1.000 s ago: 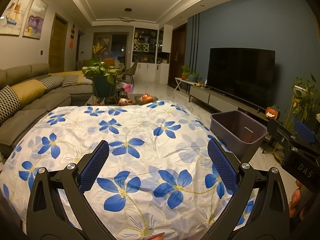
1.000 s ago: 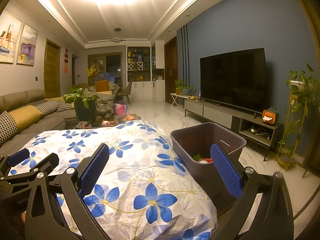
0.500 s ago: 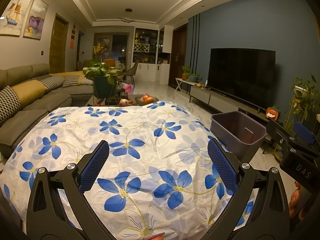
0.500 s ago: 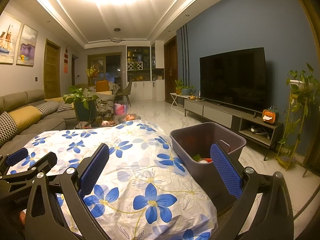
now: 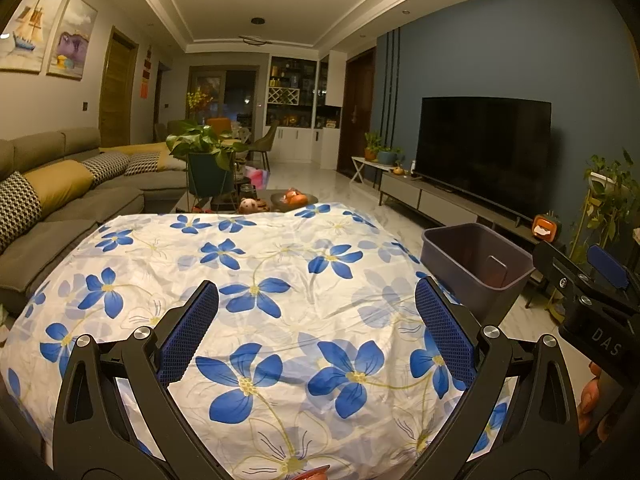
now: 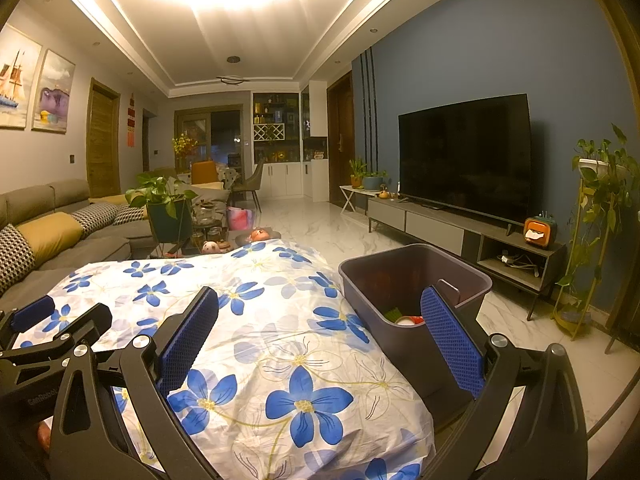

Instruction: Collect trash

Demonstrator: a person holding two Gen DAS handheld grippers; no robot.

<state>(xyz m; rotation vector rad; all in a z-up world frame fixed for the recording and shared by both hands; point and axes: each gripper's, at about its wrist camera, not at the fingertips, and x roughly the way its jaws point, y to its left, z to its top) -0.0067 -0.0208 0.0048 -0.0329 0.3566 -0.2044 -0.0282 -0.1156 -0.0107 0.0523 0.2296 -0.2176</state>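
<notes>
A grey plastic bin [image 6: 416, 280] stands on the floor beside the right edge of the table; green, white and red scraps [image 6: 404, 317] lie in its bottom. The same bin [image 5: 476, 256] shows at the right in the left wrist view. The table wears a white cloth with blue flowers [image 5: 248, 280]. My left gripper [image 5: 316, 328] hovers open over the cloth, nothing between its fingers. My right gripper [image 6: 320, 336] is open too, held above the table's right edge, its right finger in front of the bin. A small orange-red edge [image 5: 314, 473] peeks in at the bottom of the left wrist view.
A grey sofa [image 5: 60, 208] with cushions runs along the left. A potted plant [image 5: 208, 160] and a fruit bowl [image 5: 294, 199] sit beyond the table. A TV [image 6: 464, 156] on a low console lines the blue wall. A plant stand [image 6: 596, 216] is at far right.
</notes>
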